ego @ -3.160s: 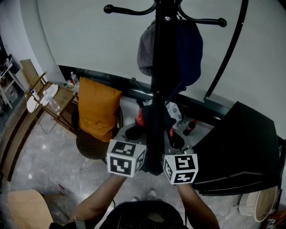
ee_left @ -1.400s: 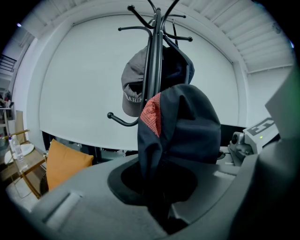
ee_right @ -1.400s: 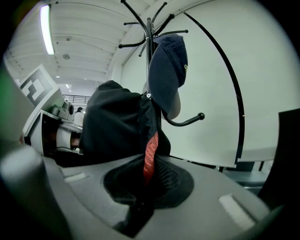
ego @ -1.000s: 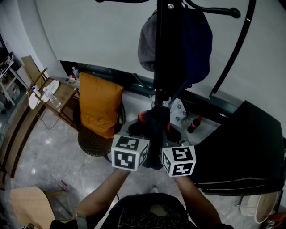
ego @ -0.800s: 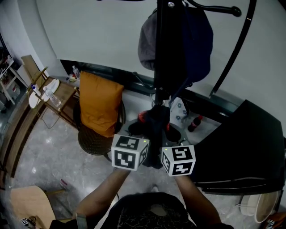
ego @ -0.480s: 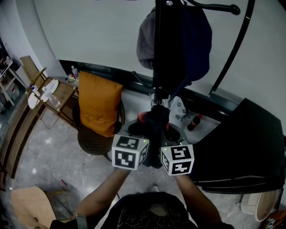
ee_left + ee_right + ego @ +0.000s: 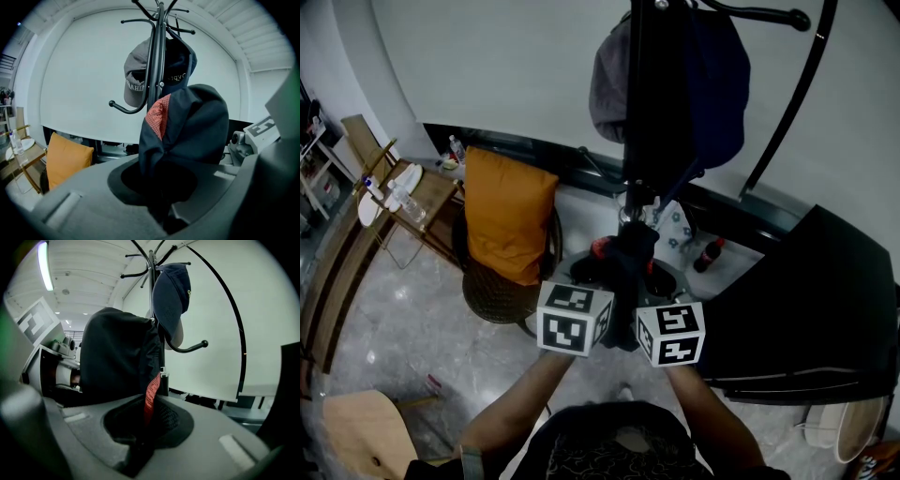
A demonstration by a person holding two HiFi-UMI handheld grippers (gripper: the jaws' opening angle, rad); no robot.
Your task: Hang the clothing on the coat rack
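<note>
A dark navy garment with a red mesh lining (image 7: 626, 281) hangs bunched between my two grippers, just in front of the black coat rack pole (image 7: 642, 103). My left gripper (image 7: 159, 213) is shut on the garment (image 7: 187, 131) from the left. From the right, my right gripper (image 7: 138, 446) is shut on the same garment (image 7: 117, 357), whose red strip (image 7: 151, 394) runs down between the jaws. In the head view the marker cubes of the left gripper (image 7: 574, 319) and right gripper (image 7: 671, 334) sit side by side. A grey cap (image 7: 136, 75) and a navy cap (image 7: 171, 301) hang on the rack hooks above.
A curved black bar (image 7: 792, 94) rises at the right of the rack. An orange cushion on a wicker chair (image 7: 504, 220) stands at the left, with a wooden side table (image 7: 403, 202) beyond it. A black table (image 7: 811, 309) is at the right. Bottles (image 7: 705, 255) stand near the rack base.
Both grippers with the garment have drawn a little closer together and nearer the rack pole; over the last second the scene has hardly shifted.
</note>
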